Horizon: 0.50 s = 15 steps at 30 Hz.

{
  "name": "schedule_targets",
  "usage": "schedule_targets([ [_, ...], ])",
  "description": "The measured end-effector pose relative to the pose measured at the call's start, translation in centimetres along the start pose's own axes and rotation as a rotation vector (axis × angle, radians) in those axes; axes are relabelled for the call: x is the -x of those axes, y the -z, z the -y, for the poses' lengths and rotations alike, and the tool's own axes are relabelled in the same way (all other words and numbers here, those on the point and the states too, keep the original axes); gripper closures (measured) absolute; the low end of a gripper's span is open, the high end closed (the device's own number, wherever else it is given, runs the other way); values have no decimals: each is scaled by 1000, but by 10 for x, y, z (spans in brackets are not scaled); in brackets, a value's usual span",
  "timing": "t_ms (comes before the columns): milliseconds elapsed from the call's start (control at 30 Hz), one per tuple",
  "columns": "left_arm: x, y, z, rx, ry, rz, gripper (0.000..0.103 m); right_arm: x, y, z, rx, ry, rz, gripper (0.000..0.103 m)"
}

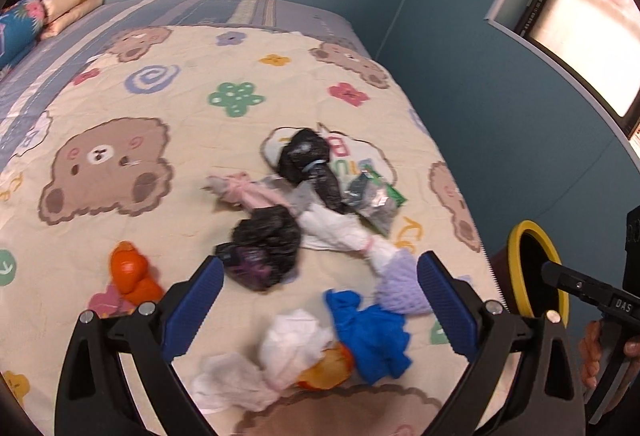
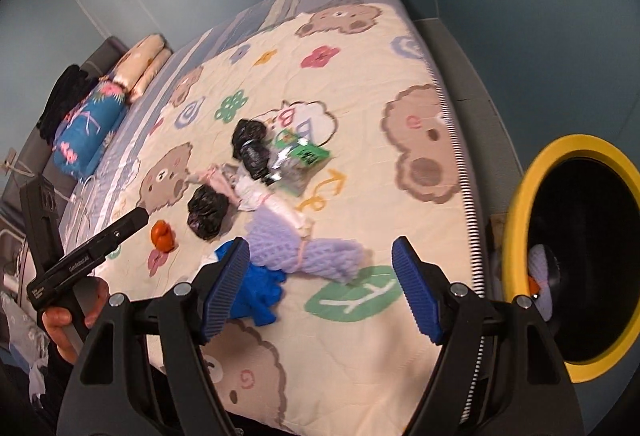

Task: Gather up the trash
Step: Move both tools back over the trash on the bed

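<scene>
- Landmark: yellow-rimmed bin (image 2: 520, 212), seen standing off the edge of the bear-print quilt (image 1: 120, 96); black inside, w/ a lilac lump and a bit of orange visible at its bottom.
- Left gripper (image 1: 320, 300): jaws spread wide, nothing pinched; held above the trash end of the quilt, on the quilt side of the bin.
- Right gripper (image 2: 320, 288): jaws likewise wide apart, nothing clamped; held over the quilt edge nearest the bin.
- Lilac knit bundle (image 2: 296, 244): lying on the quilt, closest piece to the bin; framed betw. the right gripper's blue pads in that view but not touched.
- Blue bag (image 1: 372, 332): just beyond the lilac bundle from the bin, knotted, resting on the quilt.
- White crumpled tissue (image 1: 292, 344) and an orange scrap (image 1: 332, 368): beside the blue bag, farther from the bin.
- Two black bags (image 1: 264, 244) (image 1: 308, 156): mid-pile, farther from the bin; pink-and-white rags betw. them.
- Green-and-silver wrapper (image 2: 298, 160): touching the far black bag.
- Orange bag (image 1: 130, 272): set apart from the pile, farthest from the bin.
- Folded pillows (image 2: 148, 56): at the far end of the bed, well away from the bin.
</scene>
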<state>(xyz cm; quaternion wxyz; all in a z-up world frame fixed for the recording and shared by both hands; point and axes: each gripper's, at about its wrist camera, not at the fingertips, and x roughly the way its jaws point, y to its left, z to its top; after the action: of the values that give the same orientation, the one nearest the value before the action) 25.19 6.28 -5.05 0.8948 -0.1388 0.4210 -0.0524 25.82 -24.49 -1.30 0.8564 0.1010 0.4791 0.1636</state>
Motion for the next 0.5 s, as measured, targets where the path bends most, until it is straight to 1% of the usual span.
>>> schedule_targets([
  [300,-1,12,-62,67,-84,-29,9,-35,2,-39,64,-12,-63,32],
  [500,-3,19,-94,100,-127,-48,9,-57,2,-50,84,-5,-102,32],
])
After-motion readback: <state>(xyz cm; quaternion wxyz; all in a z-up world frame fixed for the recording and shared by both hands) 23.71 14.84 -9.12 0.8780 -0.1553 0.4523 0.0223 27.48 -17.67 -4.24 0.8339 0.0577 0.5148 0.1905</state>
